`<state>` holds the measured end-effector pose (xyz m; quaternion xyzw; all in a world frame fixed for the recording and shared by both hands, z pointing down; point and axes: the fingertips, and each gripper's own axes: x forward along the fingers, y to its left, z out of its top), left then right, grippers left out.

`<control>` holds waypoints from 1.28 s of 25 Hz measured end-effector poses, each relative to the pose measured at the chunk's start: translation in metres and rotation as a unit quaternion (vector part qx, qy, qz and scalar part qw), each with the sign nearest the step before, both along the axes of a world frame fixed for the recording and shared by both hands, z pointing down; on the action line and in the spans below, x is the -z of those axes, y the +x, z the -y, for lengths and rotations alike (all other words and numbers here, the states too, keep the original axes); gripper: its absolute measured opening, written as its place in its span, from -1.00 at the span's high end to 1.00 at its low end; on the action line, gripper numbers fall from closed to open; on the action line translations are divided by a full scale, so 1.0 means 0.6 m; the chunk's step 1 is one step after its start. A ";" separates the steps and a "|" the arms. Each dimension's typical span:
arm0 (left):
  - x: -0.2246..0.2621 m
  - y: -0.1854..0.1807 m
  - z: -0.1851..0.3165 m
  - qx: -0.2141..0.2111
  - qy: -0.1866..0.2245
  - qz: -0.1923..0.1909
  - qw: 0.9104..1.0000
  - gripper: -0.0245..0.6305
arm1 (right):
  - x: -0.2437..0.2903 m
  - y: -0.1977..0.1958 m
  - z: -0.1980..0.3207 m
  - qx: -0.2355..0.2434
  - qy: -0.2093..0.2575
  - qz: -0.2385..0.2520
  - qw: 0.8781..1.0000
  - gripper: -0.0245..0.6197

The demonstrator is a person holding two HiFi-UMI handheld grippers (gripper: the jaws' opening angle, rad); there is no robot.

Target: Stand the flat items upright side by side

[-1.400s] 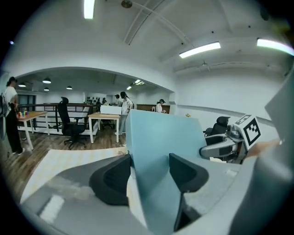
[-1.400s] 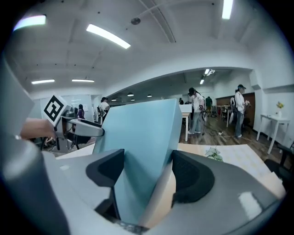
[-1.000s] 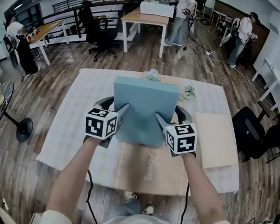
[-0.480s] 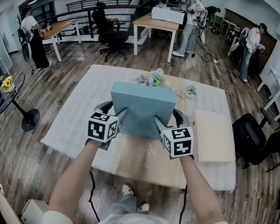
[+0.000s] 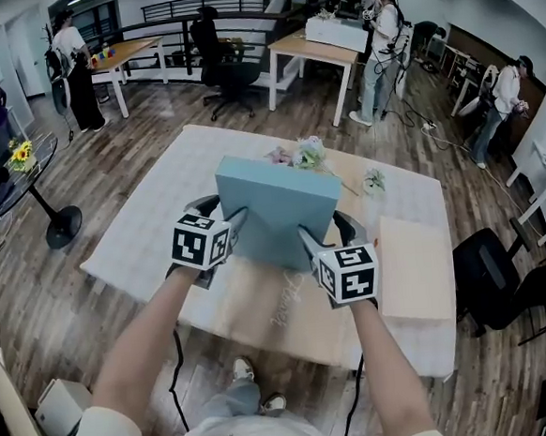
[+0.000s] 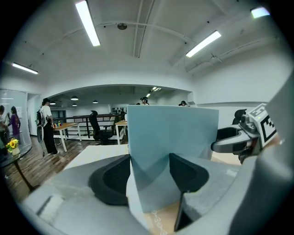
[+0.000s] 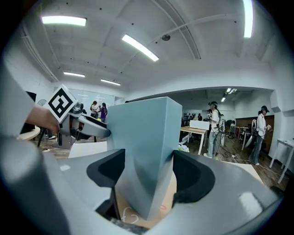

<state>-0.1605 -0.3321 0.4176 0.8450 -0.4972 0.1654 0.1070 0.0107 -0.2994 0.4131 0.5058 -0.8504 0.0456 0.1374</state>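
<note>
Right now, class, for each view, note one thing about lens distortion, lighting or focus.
Head view: fisheye bends the floorboards around the blue box. Left gripper view: black corners, glaring ceiling strip lights, near jaws slightly soft. Right gripper view: same black corners; the blue box looms oversized.

A pale blue box (image 5: 277,212), flat and square, stood raised on edge in the middle of the frame. Its broad face was turned toward the camera and its top leaned slightly away. Its 2 lower corners were clamped, 1 in the left gripper (image 5: 228,225) and 1 in the right gripper (image 5: 314,239). Below its lower edge, at lower centre, a tan box (image 5: 261,307) with pale script lettering lay flat. A cream box (image 5: 415,267) lay flat just beside it, right of centre.
</note>
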 end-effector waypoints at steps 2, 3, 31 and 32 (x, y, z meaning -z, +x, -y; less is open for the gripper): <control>0.000 0.000 0.003 0.004 0.001 -0.001 1.000 0.10 | 0.001 0.001 0.001 0.020 0.000 0.012 1.000 -0.07; 0.000 0.000 0.004 0.005 0.001 -0.001 1.000 0.10 | 0.002 0.002 0.000 0.032 -0.001 0.017 0.999 -0.08; -0.001 0.000 0.014 0.036 0.004 -0.009 0.999 0.10 | -0.025 -0.042 0.071 0.263 -0.047 0.039 0.963 -0.19; -0.002 0.000 0.015 0.034 0.005 -0.009 0.999 0.10 | -0.025 -0.042 0.070 0.258 -0.043 0.037 0.964 -0.17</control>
